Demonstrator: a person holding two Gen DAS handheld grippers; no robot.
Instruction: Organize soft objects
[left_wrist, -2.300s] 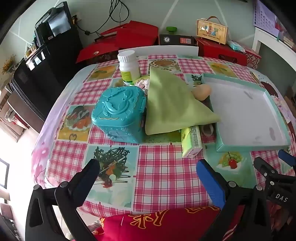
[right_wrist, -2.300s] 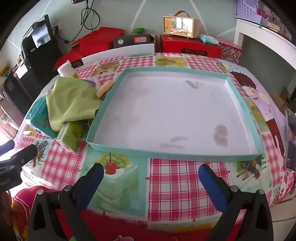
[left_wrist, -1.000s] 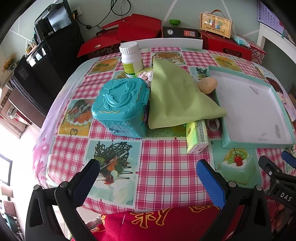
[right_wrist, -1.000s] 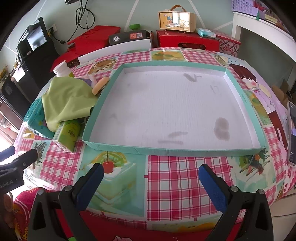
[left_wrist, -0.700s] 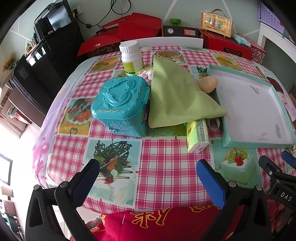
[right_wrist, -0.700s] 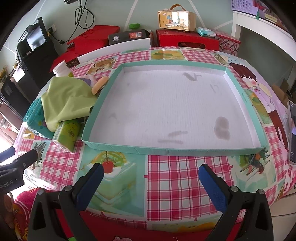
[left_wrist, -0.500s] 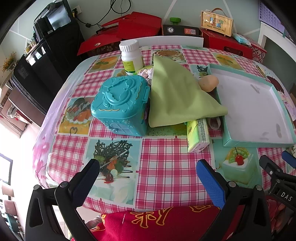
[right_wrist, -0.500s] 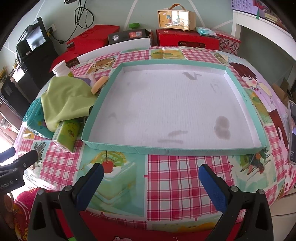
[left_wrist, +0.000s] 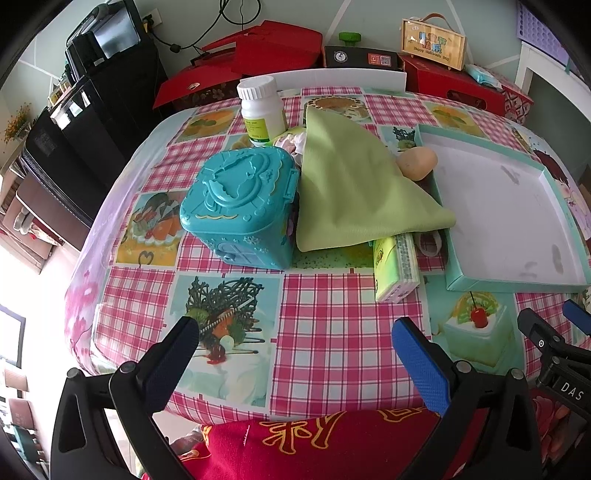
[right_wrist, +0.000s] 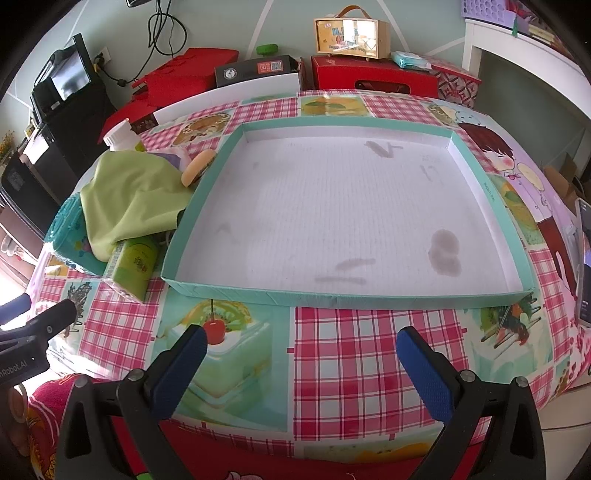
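Observation:
A green cloth (left_wrist: 351, 184) (right_wrist: 136, 199) lies draped over a small pile between a teal plastic case (left_wrist: 240, 206) and a shallow teal-rimmed tray (left_wrist: 554, 284) (right_wrist: 347, 297). A green tissue pack (left_wrist: 395, 269) (right_wrist: 131, 267) pokes out from under the cloth's near edge. A tan bun-shaped squishy (left_wrist: 417, 162) (right_wrist: 197, 166) rests against the tray's left rim. The tray holds nothing. My left gripper (left_wrist: 295, 350) hovers open over the table's near edge. My right gripper (right_wrist: 301, 354) is open too, just short of the tray's front wall.
A white pill bottle (left_wrist: 262, 110) (right_wrist: 120, 136) stands behind the cloth. Red boxes (right_wrist: 369, 77), a wooden picture box (right_wrist: 351, 33) and black appliances (left_wrist: 92, 92) crowd the far side. A phone (right_wrist: 583, 258) lies at the table's right edge. Red fabric (left_wrist: 314, 443) lies below the near edge.
Both views have shifted only slightly: the cameras sit a little higher and closer than 2.3 s ago. Nothing on the table has moved, and both grippers stay open.

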